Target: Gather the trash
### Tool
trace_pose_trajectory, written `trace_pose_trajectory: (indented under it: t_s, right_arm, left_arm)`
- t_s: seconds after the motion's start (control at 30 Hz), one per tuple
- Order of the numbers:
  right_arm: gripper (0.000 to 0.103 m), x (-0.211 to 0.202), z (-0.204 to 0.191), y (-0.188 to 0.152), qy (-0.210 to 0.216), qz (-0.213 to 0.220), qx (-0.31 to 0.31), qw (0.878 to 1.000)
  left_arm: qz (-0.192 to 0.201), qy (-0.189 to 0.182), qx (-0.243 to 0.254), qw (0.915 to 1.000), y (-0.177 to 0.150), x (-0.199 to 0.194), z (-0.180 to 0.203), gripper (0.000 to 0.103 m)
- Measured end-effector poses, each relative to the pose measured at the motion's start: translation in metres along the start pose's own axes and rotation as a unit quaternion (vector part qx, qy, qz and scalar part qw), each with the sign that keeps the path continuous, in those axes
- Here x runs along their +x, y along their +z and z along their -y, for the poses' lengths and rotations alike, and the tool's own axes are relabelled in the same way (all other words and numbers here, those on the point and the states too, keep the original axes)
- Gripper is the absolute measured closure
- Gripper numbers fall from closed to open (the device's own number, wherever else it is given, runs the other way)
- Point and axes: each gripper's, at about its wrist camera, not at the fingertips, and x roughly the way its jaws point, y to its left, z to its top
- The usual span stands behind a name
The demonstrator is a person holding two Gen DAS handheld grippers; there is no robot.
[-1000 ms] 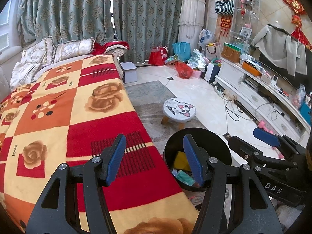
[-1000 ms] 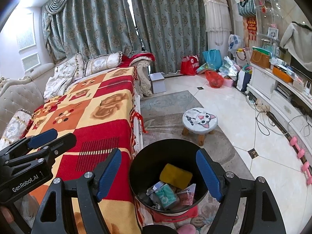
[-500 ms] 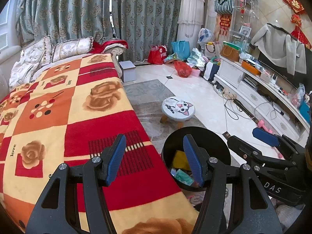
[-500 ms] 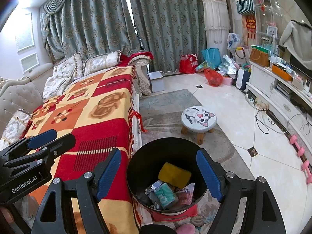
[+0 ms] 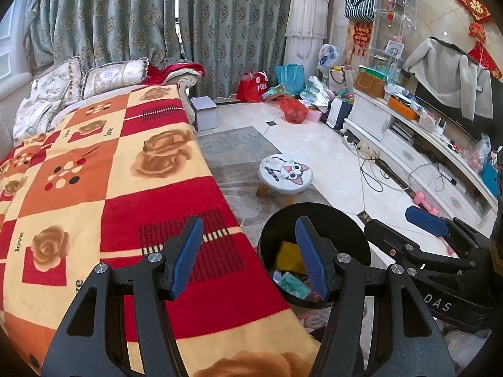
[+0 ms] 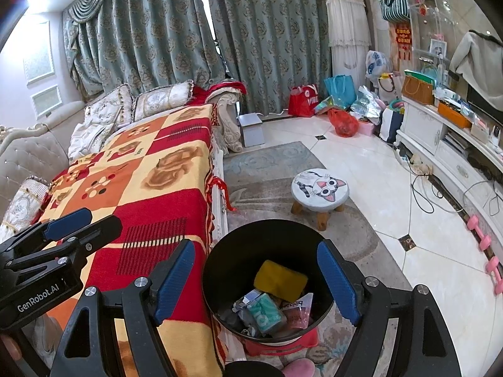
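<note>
trash (image 6: 267, 301) lies in bin (image 6: 220, 270) below open right tongs (image 6: 256, 282)

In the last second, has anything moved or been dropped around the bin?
Almost nothing. Both views drifted slightly; nothing was grabbed or released. The left gripper and right gripper stay open and empty, and the black bin keeps its yellow sponge and wrappers.

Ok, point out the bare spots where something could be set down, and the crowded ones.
Free: the blanket on the sofa, between the cushions and the left gripper; the white floor tiles between the cat stool and the TV cabinet. Crowded: the bags under the curtain, the cabinet top, and the bin, which holds trash.
</note>
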Motion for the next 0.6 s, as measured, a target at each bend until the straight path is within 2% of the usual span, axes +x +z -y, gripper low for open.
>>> trace_pose_trajectory:
  t_s: [0.13, 0.6]
  right_arm:
    - [0.025, 0.001, 0.001, 0.001, 0.000, -0.001, 0.000, 1.000]
    - [0.024, 0.006, 0.001, -0.007, 0.002, -0.008, -0.006, 1.000]
  left_arm:
    - [-0.003, -0.002, -0.001, 1.0000, -0.008, -0.002, 0.011, 0.043]
    - [-0.004, -0.001, -0.004, 1.0000, -0.012, 0.000, 0.013, 0.043]
